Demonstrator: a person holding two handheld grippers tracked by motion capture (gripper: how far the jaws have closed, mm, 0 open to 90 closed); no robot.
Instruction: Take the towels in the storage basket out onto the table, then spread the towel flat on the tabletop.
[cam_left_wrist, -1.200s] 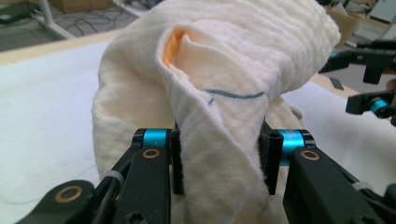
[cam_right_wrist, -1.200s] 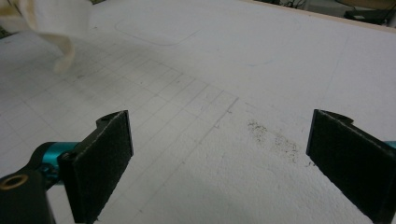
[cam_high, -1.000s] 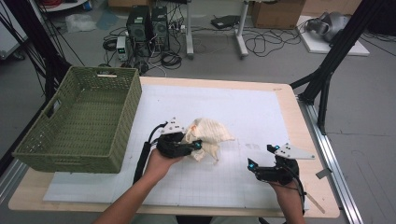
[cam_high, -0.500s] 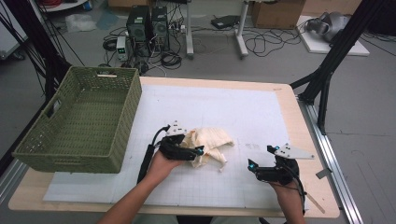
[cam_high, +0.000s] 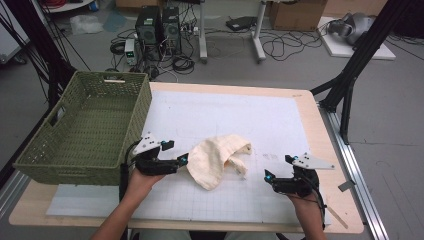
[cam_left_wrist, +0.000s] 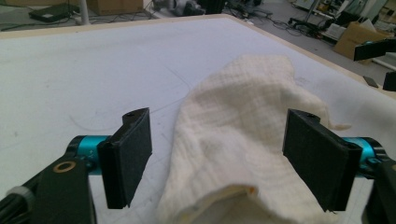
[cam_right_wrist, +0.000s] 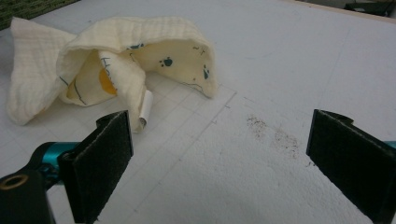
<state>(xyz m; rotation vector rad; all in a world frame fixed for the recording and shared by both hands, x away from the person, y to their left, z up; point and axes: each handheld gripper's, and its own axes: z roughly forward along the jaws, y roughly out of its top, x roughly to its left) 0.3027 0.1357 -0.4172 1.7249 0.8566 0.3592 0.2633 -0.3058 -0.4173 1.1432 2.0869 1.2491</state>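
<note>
Bright, even overhead light, soft faint shadows, mild grain, slightly blurred backgrounds in both gripper views.

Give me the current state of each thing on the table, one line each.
Cloth: crumpled, folded over itself, lying loose on the mat.
Left hand-held gripper: jaws have just been opening; they stand apart, cloth edge between them, pads not pressing.
Right hand-held gripper: open, holding nothing, resting apart from the cloth.
Basket: upright at the table's left edge, nothing seen in it.

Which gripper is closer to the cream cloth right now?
Left. The left gripper sits at the cream cloth's edge, jaws open around it; the right gripper rests apart, open.
</note>
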